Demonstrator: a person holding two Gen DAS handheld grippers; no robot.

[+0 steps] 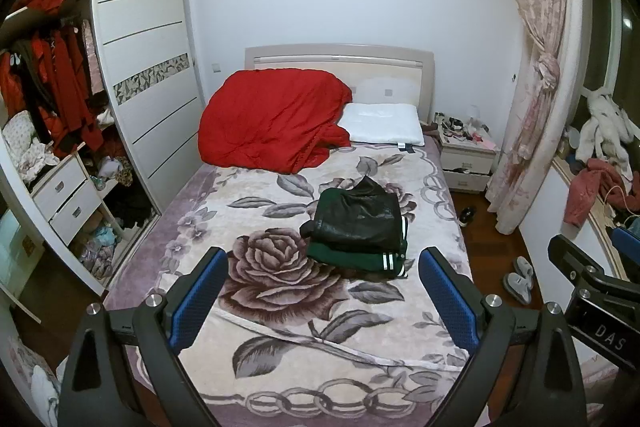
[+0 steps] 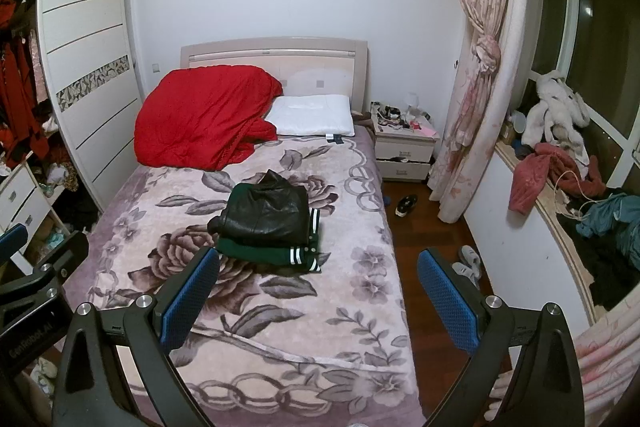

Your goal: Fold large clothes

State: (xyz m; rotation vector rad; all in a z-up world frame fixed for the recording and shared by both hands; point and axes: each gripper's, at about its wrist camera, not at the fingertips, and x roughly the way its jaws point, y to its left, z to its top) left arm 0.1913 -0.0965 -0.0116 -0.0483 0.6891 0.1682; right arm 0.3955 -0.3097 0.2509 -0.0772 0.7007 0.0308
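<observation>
Green and black, the folded jacket (image 1: 358, 229) lies mid-frame on the floral blanket (image 1: 280, 307), below the red quilt (image 1: 272, 121) and pillow (image 1: 382, 123). Both the left gripper (image 1: 322, 291) and right gripper (image 2: 318, 287) hang above the bed's lower part, jaws spread wide, holding nothing.

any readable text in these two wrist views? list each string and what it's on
"DAS" – on the black body of the right gripper, seen at the right edge of the left wrist view; lettering may be cut off.
"GenRobot.AI" – on the black body of the left gripper, at the left edge of the right wrist view; faint, my best reading.
Small tag on the white pillow: too small to read.
</observation>
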